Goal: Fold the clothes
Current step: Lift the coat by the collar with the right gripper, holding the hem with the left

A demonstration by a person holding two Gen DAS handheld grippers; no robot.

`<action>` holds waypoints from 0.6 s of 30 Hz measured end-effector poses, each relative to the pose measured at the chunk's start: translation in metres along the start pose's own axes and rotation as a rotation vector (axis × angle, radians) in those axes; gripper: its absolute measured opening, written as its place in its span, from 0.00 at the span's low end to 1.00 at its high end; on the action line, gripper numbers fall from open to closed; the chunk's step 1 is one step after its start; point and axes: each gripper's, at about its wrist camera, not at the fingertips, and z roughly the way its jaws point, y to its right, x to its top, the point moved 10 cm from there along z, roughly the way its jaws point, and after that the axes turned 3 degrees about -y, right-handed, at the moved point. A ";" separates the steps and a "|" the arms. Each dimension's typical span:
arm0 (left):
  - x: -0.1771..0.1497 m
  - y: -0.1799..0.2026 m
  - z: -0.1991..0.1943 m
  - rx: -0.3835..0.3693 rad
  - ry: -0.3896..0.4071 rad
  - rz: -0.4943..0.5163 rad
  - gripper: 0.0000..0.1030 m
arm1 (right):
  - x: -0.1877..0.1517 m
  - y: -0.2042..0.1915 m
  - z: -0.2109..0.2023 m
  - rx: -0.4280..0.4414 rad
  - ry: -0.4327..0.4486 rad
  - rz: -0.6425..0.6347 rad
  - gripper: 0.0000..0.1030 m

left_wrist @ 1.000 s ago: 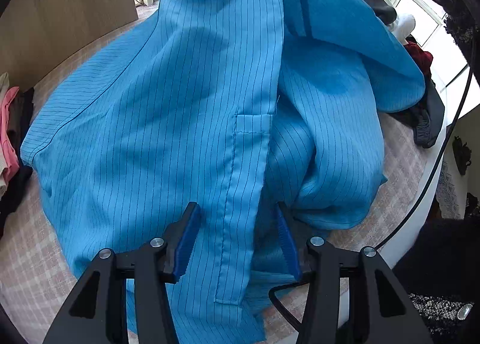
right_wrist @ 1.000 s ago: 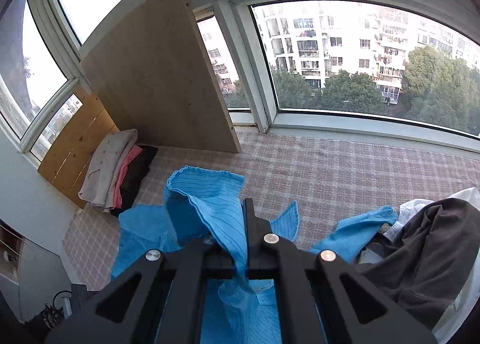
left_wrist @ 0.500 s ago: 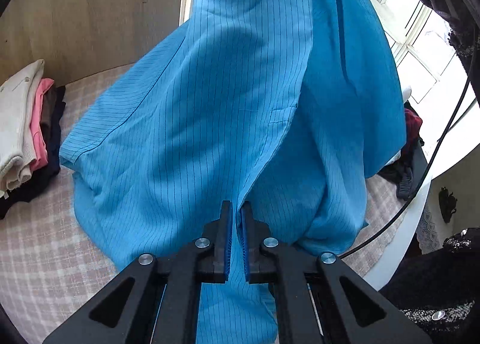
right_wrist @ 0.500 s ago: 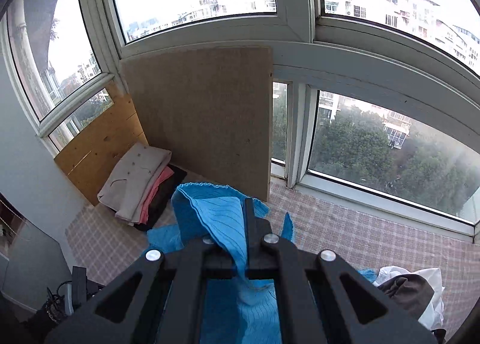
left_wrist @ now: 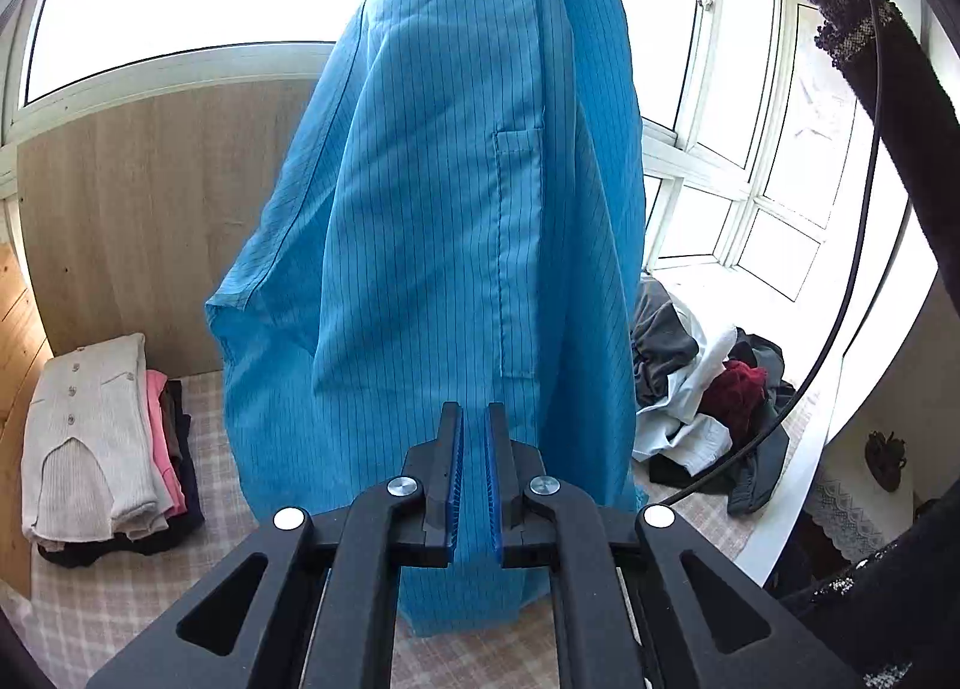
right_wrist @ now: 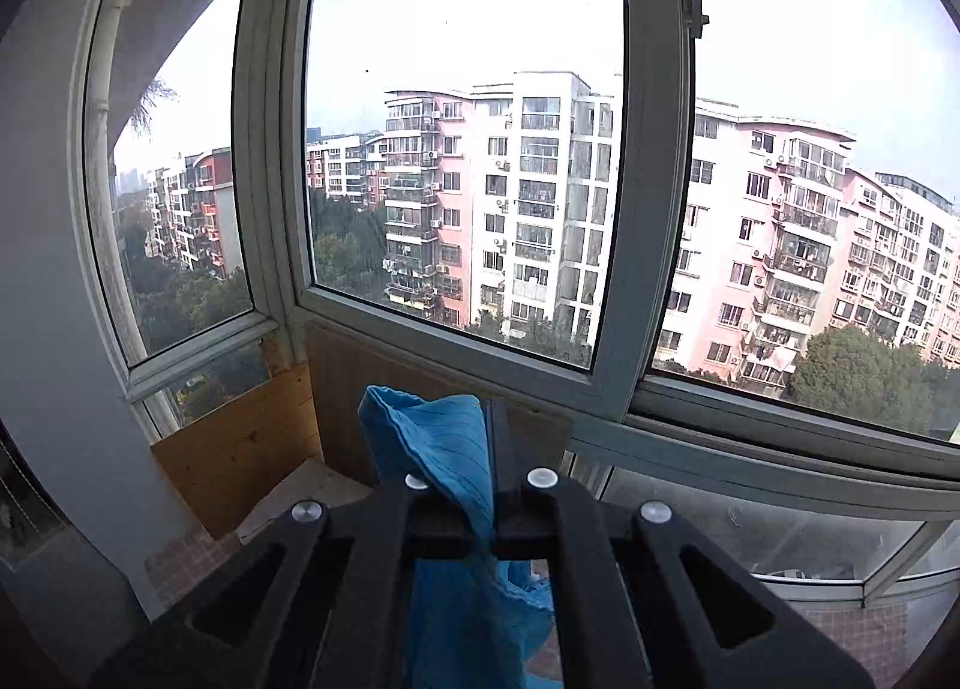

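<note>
Holding: we have the blue coat (left_wrist: 456, 221) hanging upright above the checked table (left_wrist: 120, 599), its hem just over the cloth.
Right gripper (right_wrist: 491, 509): closed on a bunched top edge of the coat, raised high at the window.
Left gripper (left_wrist: 473, 485): jaws nearly together around the coat's front edge below the pocket (left_wrist: 519, 251); we judge it is pinching the fabric.
Surroundings: folded stack (left_wrist: 102, 443) far left, unfolded heap (left_wrist: 702, 389) right.
Doing it well: we should keep both grips firm, pull the edge taut so the panel hangs flat, then lower it evenly onto the table between stack and heap.
</note>
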 end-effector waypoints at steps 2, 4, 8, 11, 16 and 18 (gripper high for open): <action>-0.006 0.006 0.001 -0.018 -0.005 -0.006 0.10 | 0.013 -0.006 -0.015 -0.026 0.021 -0.009 0.02; -0.016 0.012 0.007 -0.013 -0.031 -0.004 0.19 | 0.024 -0.010 -0.027 -0.046 0.034 -0.010 0.02; -0.027 0.027 0.022 -0.075 -0.061 -0.019 0.25 | 0.044 -0.016 -0.054 -0.074 0.069 -0.001 0.02; -0.015 0.042 0.029 -0.118 -0.052 -0.007 0.25 | 0.055 -0.019 -0.077 -0.084 0.089 0.005 0.02; 0.038 0.049 0.036 -0.022 0.000 0.128 0.25 | 0.076 -0.023 -0.123 -0.132 0.129 0.009 0.02; 0.065 0.046 0.033 -0.004 0.029 0.164 0.25 | 0.088 -0.024 -0.144 -0.154 0.150 0.018 0.02</action>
